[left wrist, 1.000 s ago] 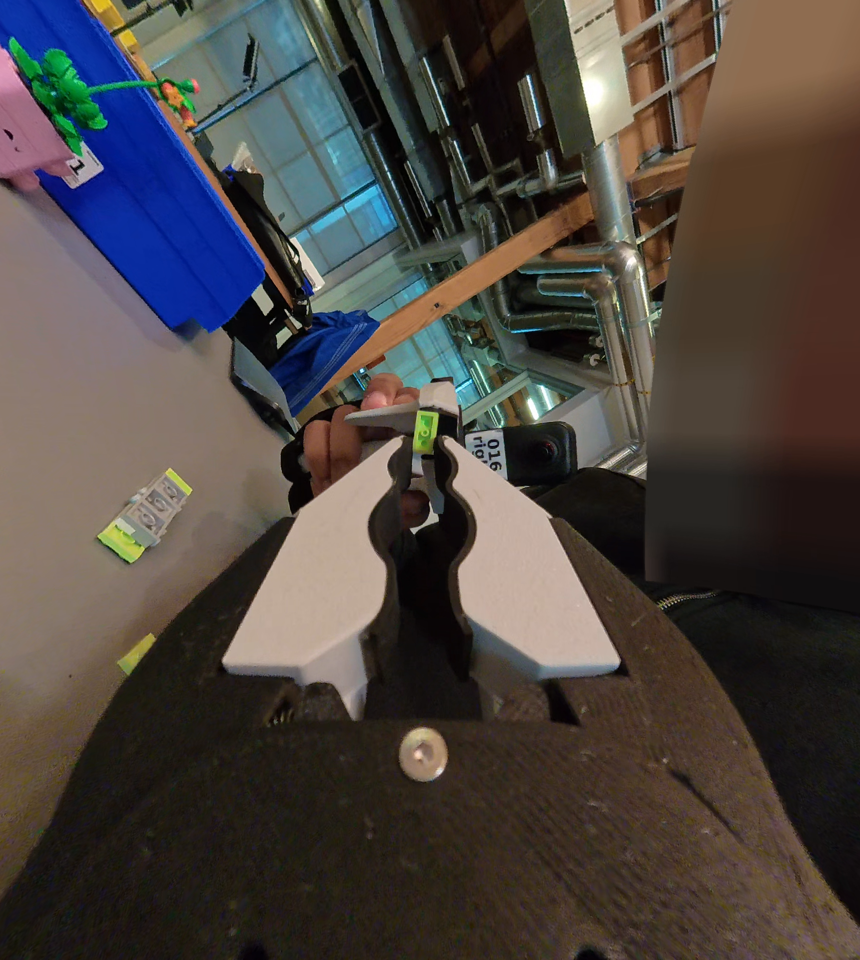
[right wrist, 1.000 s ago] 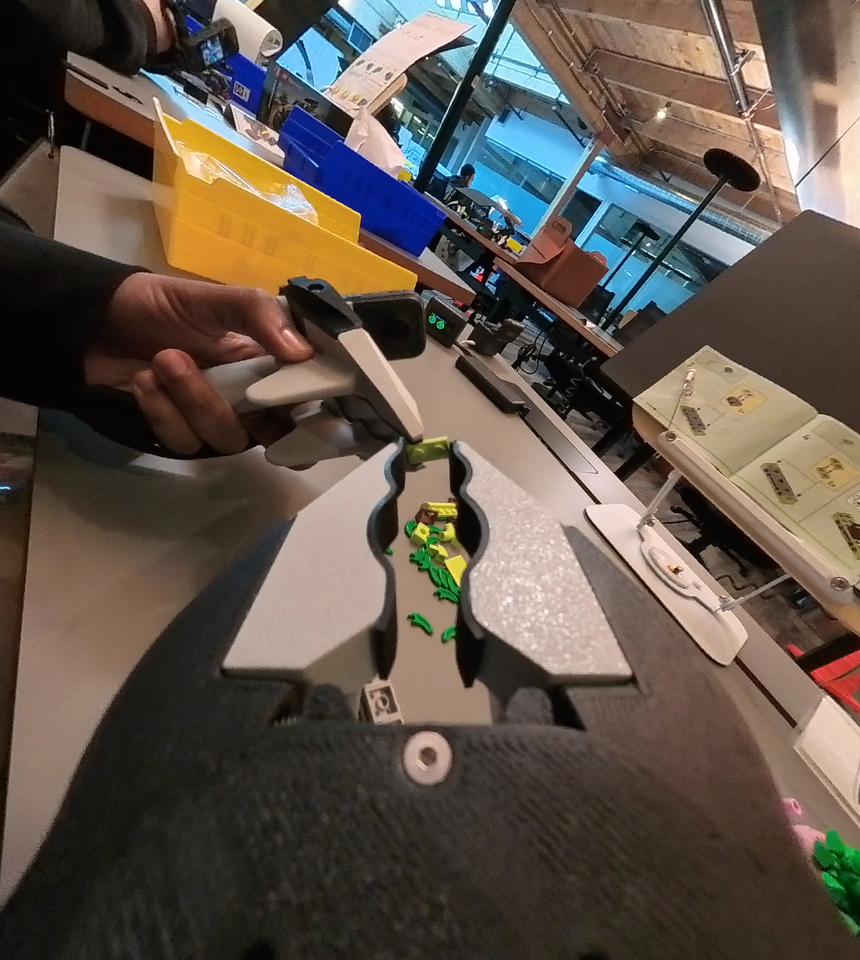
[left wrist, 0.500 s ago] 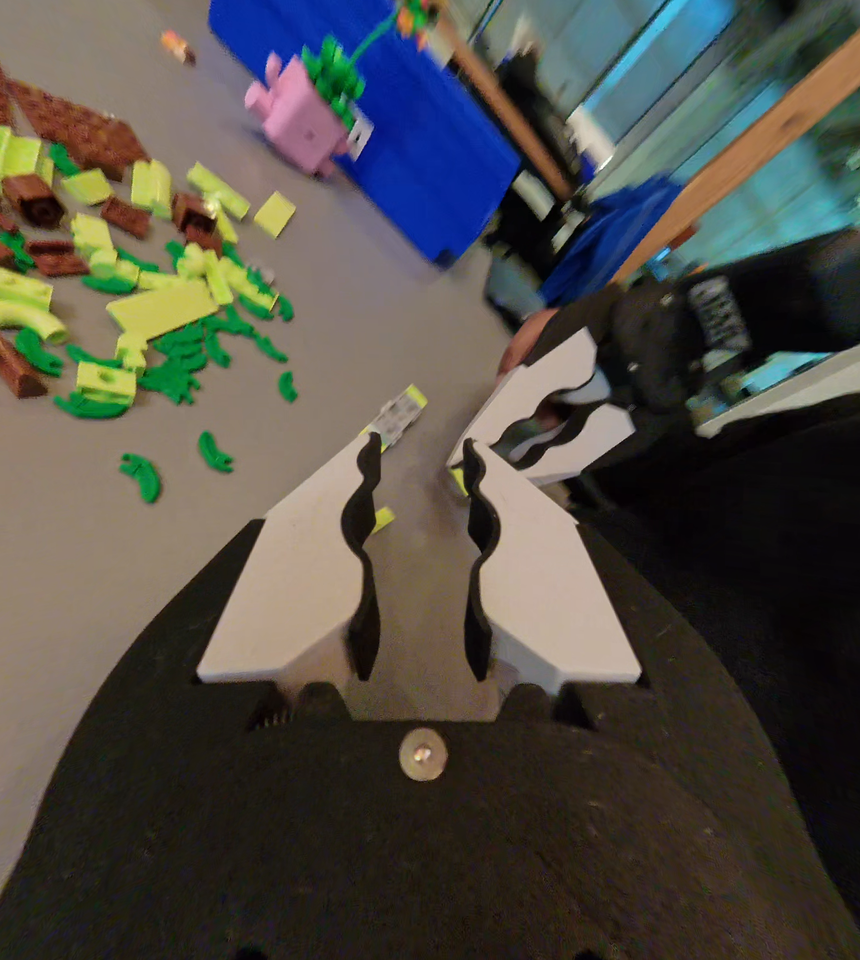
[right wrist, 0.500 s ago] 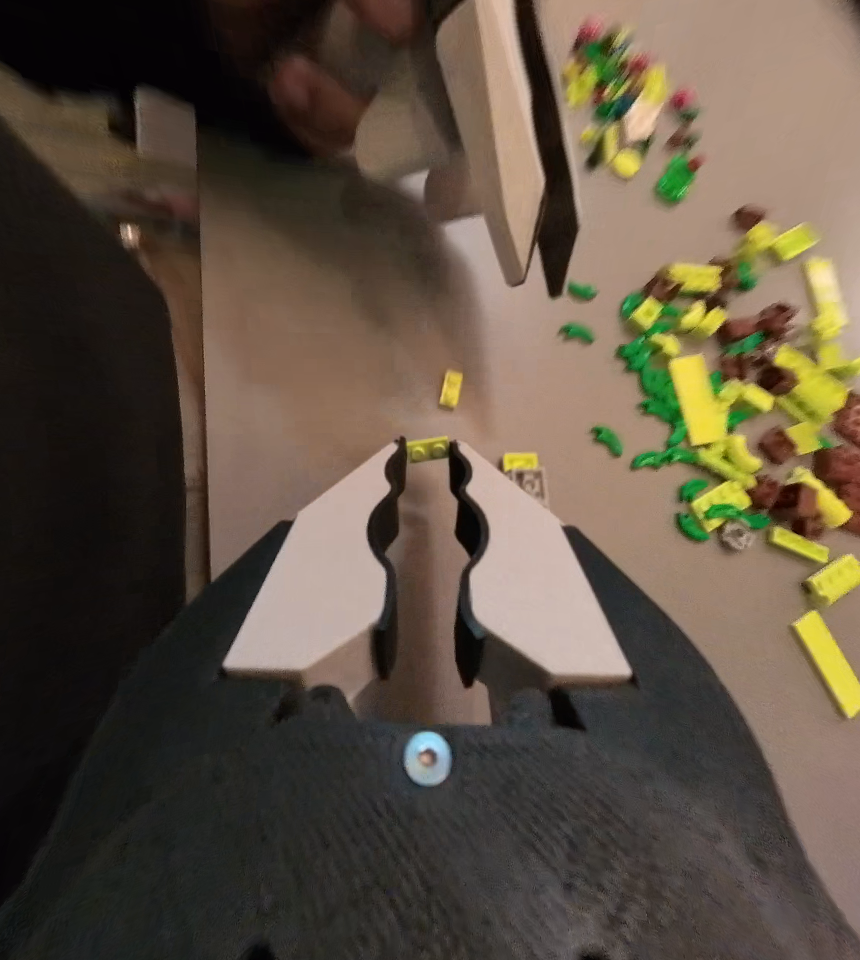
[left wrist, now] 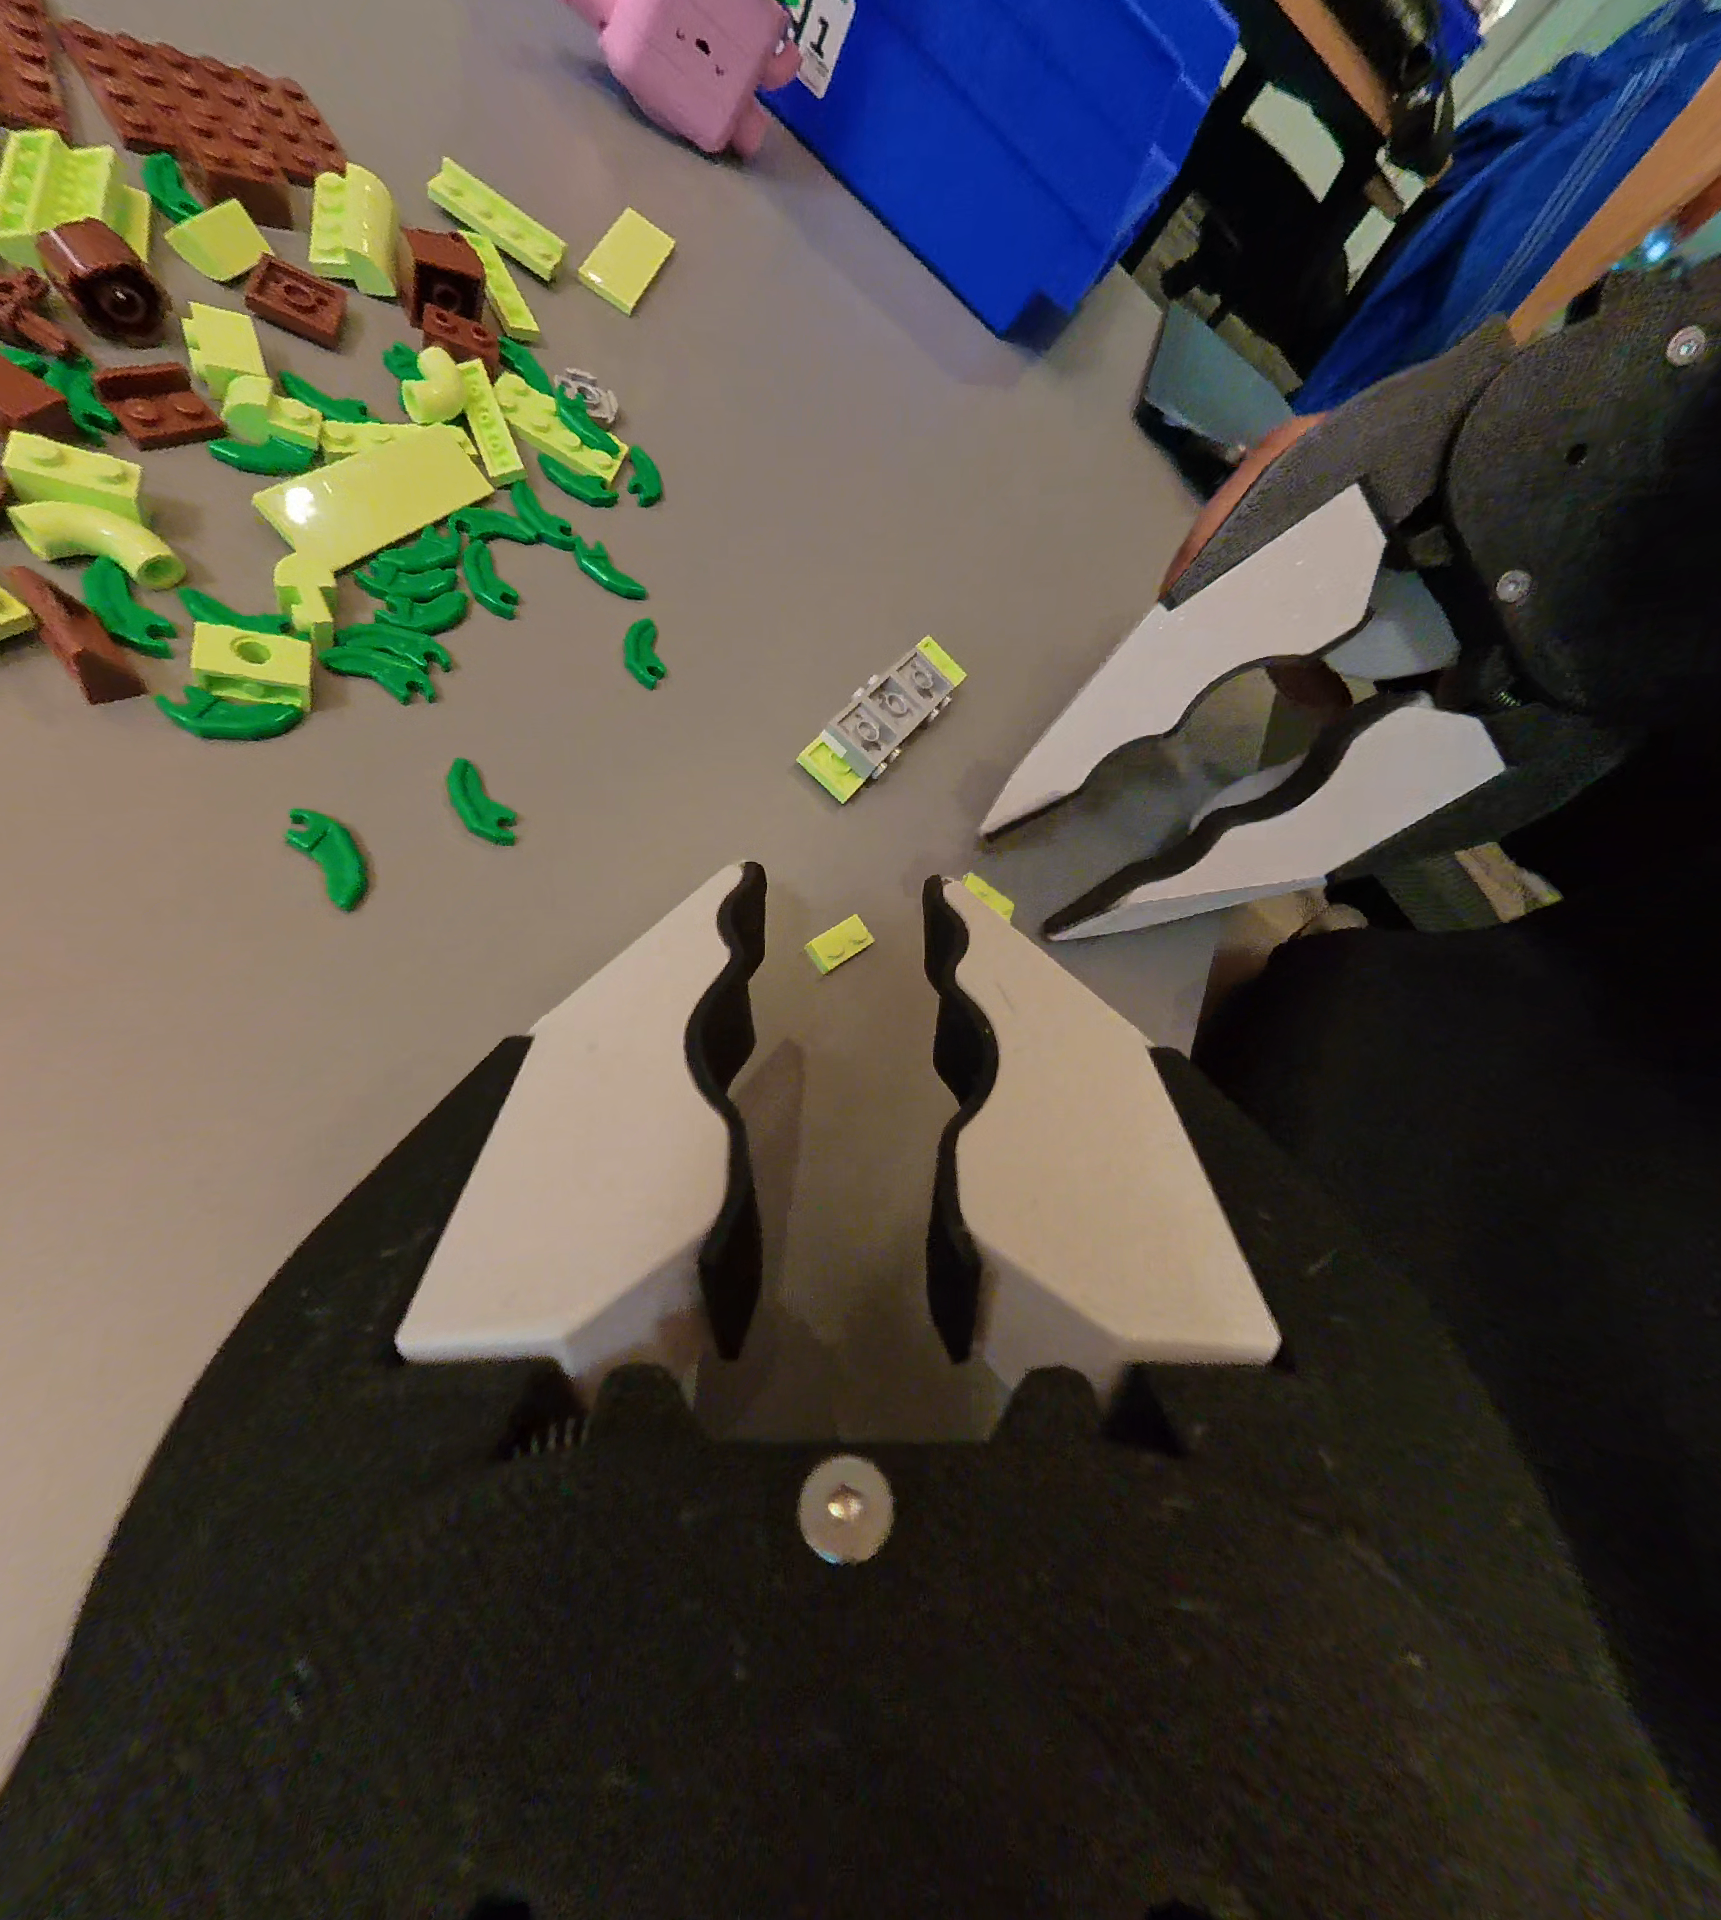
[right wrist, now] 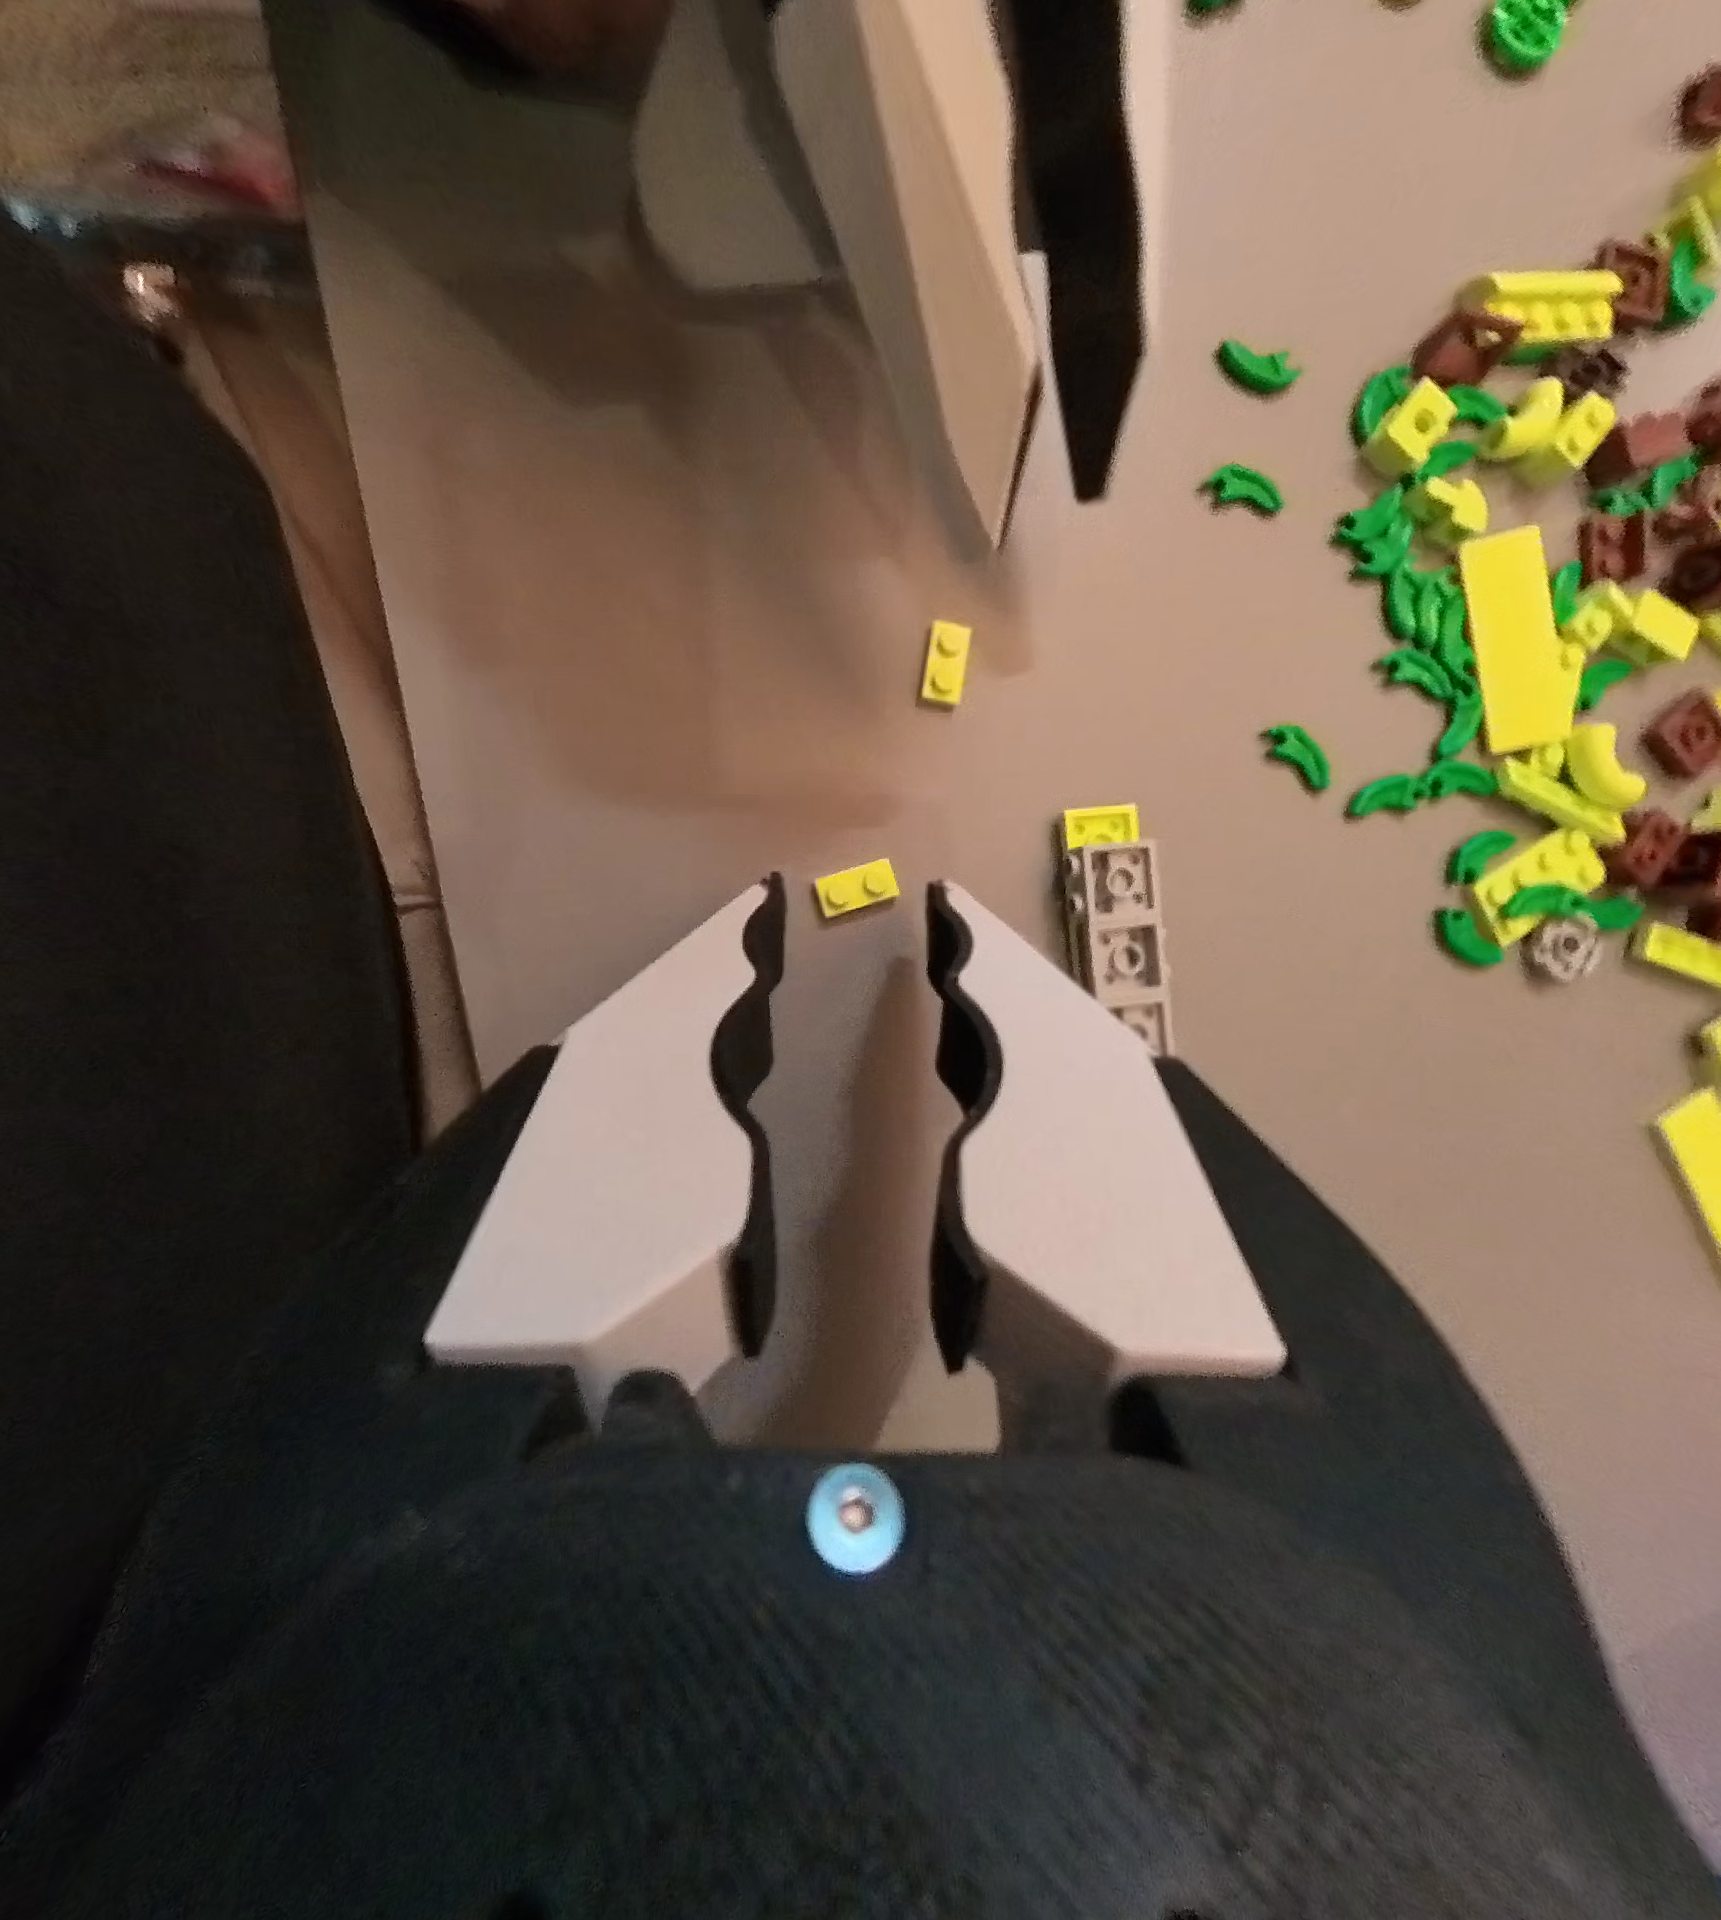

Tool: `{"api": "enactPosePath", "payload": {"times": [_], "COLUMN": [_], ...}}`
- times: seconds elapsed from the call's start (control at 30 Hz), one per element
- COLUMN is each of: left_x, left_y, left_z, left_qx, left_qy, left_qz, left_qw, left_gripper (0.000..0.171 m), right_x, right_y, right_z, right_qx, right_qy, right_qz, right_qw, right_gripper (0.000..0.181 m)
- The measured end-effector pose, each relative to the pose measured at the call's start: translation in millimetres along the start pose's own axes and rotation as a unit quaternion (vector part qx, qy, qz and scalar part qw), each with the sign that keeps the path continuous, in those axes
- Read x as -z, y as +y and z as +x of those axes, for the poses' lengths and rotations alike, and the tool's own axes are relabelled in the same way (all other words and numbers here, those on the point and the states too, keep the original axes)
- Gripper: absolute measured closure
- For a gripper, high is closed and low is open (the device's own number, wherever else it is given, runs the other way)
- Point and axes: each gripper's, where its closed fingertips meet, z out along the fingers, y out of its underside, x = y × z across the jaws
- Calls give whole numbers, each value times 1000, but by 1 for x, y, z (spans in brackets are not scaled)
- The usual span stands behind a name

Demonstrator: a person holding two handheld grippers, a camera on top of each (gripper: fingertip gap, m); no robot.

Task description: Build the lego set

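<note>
In the left wrist view, my left gripper (left wrist: 843, 891) is open and empty just above the grey table (left wrist: 212, 1039). A small lime plate (left wrist: 839, 943) lies loose on the table between its fingertips, touching neither pad. In the right wrist view, my right gripper (right wrist: 854, 891) is open. A second small lime plate (right wrist: 856, 889) lies between its tips with a gap on each side; in the left wrist view this plate (left wrist: 988, 896) is half hidden. The right gripper (left wrist: 1027, 878) shows open there too. A grey-and-lime plate assembly (left wrist: 882, 722) lies just beyond.
A heap of lime, brown and green bricks (left wrist: 264, 416) covers the table's far left. A pink block figure (left wrist: 690, 62) and a blue bin (left wrist: 991, 135) stand at the back. The left gripper (right wrist: 991, 312) hangs above the first plate (right wrist: 946, 665). The table edge (right wrist: 399, 831) is close. My hands' fingertips stand some 7 cm from each other. Left tips and right tips are each some 30 cm from the pink block figure (left wrist: 690, 62).
Both grippers came down from mid-air to the table. The left opened first. The right, shut on a lime plate until half a second ago, has opened, and the plate now lies loose between its tips.
</note>
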Motion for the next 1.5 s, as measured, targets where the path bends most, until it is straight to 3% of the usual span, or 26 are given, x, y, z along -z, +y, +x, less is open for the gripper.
{"api": "enactPosePath", "payload": {"times": [0.13,0.23,0.37,0.6,1.0,1.2,1.33,1.5], "left_x": [6,7,8,11,14,14,14,15], "left_y": [-4,-5,-6,-7,-9,-9,-9,-9], "left_z": [-1,-1,1,2,-2,-2,-2,-3], "left_qx": [4,2,3,12,16,14,13,14], "left_qy": [2,5,14,26,24,24,24,23], "left_qz": [20,22,26,36,42,43,44,44], "left_qw": [1000,1000,1000,999,999,999,999,999], "left_gripper": [146,147,147,147,148,148,148,148], "right_x": [6,5,-5,-11,-9,-12,-14,-12], "right_y": [-1,-4,1,-2,3,-2,-1,-4], "right_z": [7,0,-5,-3,7,7,9,11], "right_qx": [-142,-248,-289,-303,-265,-282,-286,-266], "right_qy": [36,17,27,30,61,52,52,56], "right_qz": [16,38,21,17,-22,-7,-8,-3], "right_qw": [989,968,957,952,962,958,957,962], "right_gripper": [161,155,153,174,171,165,175,176]}}
